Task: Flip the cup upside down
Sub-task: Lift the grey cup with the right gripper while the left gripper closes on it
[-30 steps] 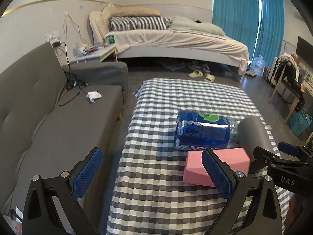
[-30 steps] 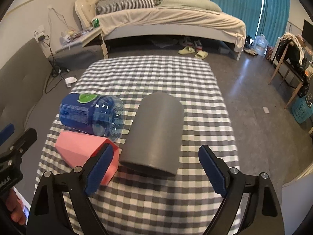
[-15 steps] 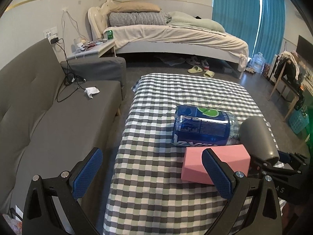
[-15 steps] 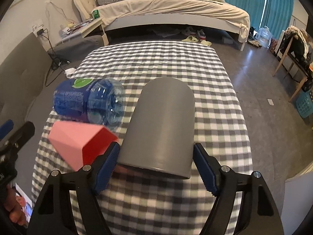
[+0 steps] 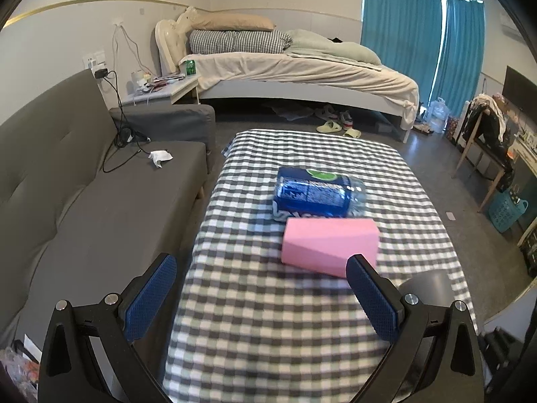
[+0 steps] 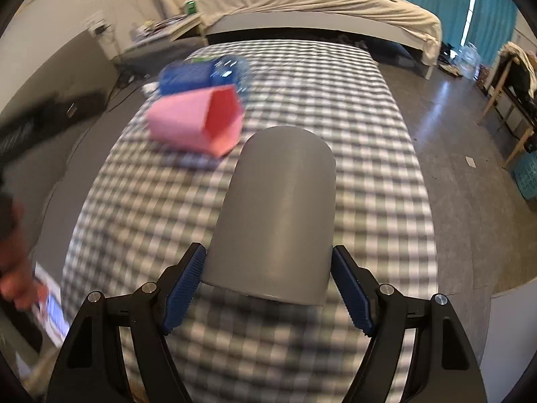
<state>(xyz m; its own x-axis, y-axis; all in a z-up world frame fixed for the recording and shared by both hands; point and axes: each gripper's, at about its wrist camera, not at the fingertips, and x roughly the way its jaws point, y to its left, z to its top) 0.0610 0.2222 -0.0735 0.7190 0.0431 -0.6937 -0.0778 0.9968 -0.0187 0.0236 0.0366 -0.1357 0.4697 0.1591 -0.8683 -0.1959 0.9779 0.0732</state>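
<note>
Here the right gripper (image 6: 268, 288) clamps the grey cup (image 6: 278, 215); left gripper (image 5: 265, 299) gapes apart.

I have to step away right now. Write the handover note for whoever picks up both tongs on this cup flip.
Right tongs: shut on the grey cup, gripping it near its wider end, narrow closed end pointing away; the frame is blurred.
Left tongs: open, holding nothing, over the near edge of the checked table.
The pink box and blue bottle lie on their sides farther back.
Done: cup grasped.
Left: turn it over, set it rim-down, release.
</note>
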